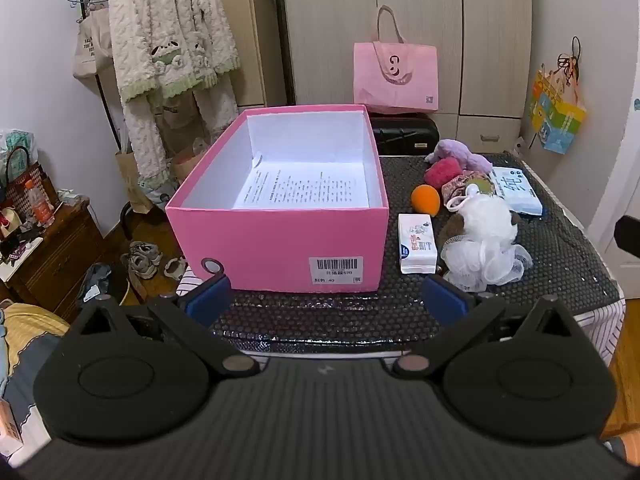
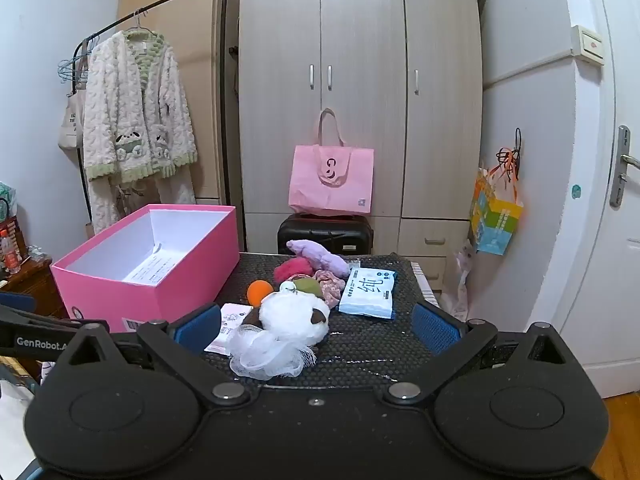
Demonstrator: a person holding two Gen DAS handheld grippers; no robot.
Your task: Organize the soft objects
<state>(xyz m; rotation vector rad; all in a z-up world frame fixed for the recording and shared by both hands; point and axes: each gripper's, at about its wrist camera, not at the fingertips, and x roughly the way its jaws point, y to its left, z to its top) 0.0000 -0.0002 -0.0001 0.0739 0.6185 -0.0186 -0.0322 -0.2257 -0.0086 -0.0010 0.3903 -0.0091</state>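
Note:
An open pink box (image 1: 280,248) (image 2: 168,284) stands on the left of the black mat, with only a printed sheet inside. Right of it lies a pile of soft things: a white mesh bath pouf (image 1: 486,258) (image 2: 268,354), a white plush toy (image 2: 294,314), an orange ball (image 1: 425,199) (image 2: 259,292), a red puff (image 1: 442,171) (image 2: 293,268), a purple plush (image 1: 460,154) (image 2: 320,256) and floral fabric (image 2: 332,286). My left gripper (image 1: 326,300) is open and empty in front of the box. My right gripper (image 2: 316,326) is open and empty, its fingers on either side of the pouf and plush.
Two tissue packs lie on the mat, a small white one (image 1: 417,246) (image 2: 230,326) and a blue one (image 1: 516,190) (image 2: 368,292). Behind the table are a black suitcase (image 2: 326,234), a pink tote (image 2: 332,178) and a wardrobe. A robe hangs at left; a door is at right.

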